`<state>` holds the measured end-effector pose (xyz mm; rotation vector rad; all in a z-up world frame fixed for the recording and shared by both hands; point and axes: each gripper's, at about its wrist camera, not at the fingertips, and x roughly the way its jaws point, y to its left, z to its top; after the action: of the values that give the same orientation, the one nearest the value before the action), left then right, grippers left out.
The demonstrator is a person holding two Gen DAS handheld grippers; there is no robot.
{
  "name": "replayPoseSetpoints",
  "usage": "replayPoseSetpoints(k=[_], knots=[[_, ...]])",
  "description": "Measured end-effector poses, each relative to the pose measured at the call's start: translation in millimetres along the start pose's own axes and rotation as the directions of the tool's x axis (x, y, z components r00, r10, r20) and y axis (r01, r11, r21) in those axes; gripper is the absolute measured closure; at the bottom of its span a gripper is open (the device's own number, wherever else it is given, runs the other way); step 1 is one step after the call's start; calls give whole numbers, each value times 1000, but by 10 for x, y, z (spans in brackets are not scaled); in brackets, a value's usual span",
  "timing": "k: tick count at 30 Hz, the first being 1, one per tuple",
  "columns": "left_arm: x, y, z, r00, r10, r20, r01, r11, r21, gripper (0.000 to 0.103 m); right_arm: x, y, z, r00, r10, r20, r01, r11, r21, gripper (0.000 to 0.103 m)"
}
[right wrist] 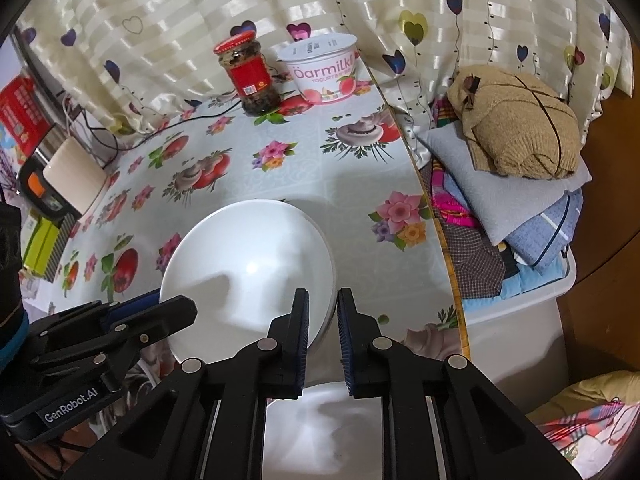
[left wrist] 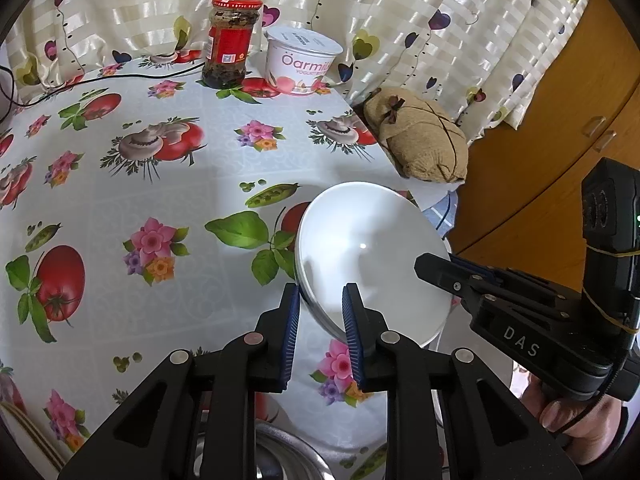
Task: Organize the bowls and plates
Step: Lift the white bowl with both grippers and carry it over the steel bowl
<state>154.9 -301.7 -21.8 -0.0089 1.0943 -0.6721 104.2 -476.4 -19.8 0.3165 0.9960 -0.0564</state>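
Blue ribbed pads of the left hand-held gripper (left wrist: pixel 320 308) straddle the near-left rim of a white bowl (left wrist: pixel 372 256); the rim sits between the two fingers, with a gap showing on each side, so it is not clamped tight. Right hand-held gripper (right wrist: pixel 323 312) does the same on the opposite rim: the bowl edge passes between its narrowly parted pads, and contact cannot be told for certain. The bowl is plain glossy white, round, deep, unmarked, with one small bright highlight near its centre and soft grey shadows of the fingers across the inside. It is tilted, mouth toward the cameras, near the right edge of the worktop (left wrist: pixel 200 208), which carries a cloth printed with tomatoes, mushrooms and flowers. Below it lies another white dish (right wrist: pixel 320 432), partly hidden by the fingers. At the back, near the curtain (left wrist: pixel 400 8), stand a red-lidded jar (left wrist: pixel 230 42) and a yogurt tub (left wrist: pixel 300 60), just beside each other.
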Motion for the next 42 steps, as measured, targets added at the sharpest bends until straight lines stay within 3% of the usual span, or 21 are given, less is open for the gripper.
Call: replayPoseSetpoints(k=[18, 42], knots=[[-142, 14, 2, 999, 27, 37, -27, 1000, -4, 80, -68, 116, 34, 1000, 1, 14, 0, 1000, -15, 89], [-617, 109, -121, 993, 54, 103, -53, 998, -14, 80, -377, 484, 7, 998, 17, 57, -13, 997, -72, 89]])
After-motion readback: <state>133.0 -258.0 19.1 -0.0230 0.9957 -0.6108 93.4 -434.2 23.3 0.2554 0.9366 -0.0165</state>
